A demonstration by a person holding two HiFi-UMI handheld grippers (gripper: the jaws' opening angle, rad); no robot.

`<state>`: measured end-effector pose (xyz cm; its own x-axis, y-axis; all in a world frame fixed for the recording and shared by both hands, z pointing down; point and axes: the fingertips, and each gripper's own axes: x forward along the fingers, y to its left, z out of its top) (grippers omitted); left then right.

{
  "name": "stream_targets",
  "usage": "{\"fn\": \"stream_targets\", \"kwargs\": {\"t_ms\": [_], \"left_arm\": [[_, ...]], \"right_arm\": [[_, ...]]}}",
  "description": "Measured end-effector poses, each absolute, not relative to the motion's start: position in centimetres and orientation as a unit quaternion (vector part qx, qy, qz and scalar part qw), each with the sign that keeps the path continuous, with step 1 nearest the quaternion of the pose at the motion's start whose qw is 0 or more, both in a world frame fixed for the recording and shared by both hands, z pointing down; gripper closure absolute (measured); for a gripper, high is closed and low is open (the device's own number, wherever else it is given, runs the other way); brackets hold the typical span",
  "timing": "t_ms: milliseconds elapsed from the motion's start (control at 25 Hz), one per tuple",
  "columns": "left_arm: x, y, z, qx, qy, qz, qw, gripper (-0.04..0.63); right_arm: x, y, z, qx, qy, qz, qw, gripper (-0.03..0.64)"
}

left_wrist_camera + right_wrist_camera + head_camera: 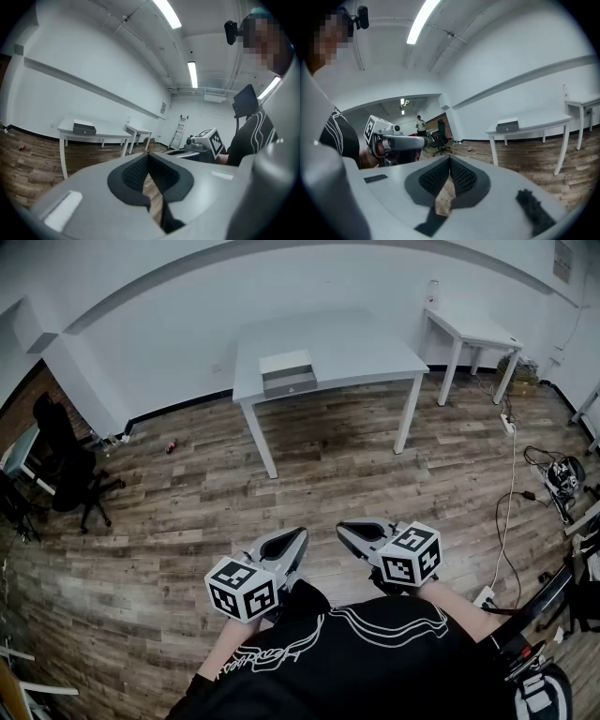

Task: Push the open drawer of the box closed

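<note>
The box (pixel 286 367) is white-topped and sits far off on a white table (pixel 356 348), near its front edge. Its dark drawer (pixel 290 384) juts out slightly towards me. The box also appears small in the left gripper view (pixel 84 127) and in the right gripper view (pixel 507 125). Both grippers hang close to my body, well short of the table. My left gripper (pixel 298 537) has its jaws touching at the tip, with nothing between them (pixel 149 155). My right gripper (pixel 344 530) is likewise shut and empty (pixel 450 160).
Wooden floor stretches between me and the table. A second white table (pixel 473 329) stands at the back right. A black office chair (pixel 61 465) is at the left, cables and a power strip (pixel 511 423) at the right. A ladder (pixel 179 131) leans on the far wall.
</note>
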<state>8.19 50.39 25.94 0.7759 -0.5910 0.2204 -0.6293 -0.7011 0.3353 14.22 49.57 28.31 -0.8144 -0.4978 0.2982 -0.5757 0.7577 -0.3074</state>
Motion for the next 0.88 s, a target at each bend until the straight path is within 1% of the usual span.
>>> {"fn": "stream_targets", "kwargs": {"t_ms": [200, 360, 600, 880], "left_arm": [[6.0, 43.6, 27.3, 0.925, -0.322, 0.042, 0.197, 0.588], [3.9, 37.1, 29.0, 0.921, -0.32, 0.048, 0.215, 0.588], [-0.1, 25.4, 30.5, 0.921, -0.302, 0.063, 0.237, 0.588], [-5.6, 11.8, 31.7, 0.922, -0.294, 0.08, 0.237, 0.588]], "right_arm": [[11.4, 42.9, 29.2, 0.28, -0.936, 0.195, 0.091, 0.607], [9.3, 37.1, 30.8, 0.288, -0.929, 0.211, 0.096, 0.607], [5.8, 25.7, 32.4, 0.309, -0.916, 0.24, 0.094, 0.607], [0.6, 12.0, 33.7, 0.328, -0.906, 0.252, 0.092, 0.607]]}}
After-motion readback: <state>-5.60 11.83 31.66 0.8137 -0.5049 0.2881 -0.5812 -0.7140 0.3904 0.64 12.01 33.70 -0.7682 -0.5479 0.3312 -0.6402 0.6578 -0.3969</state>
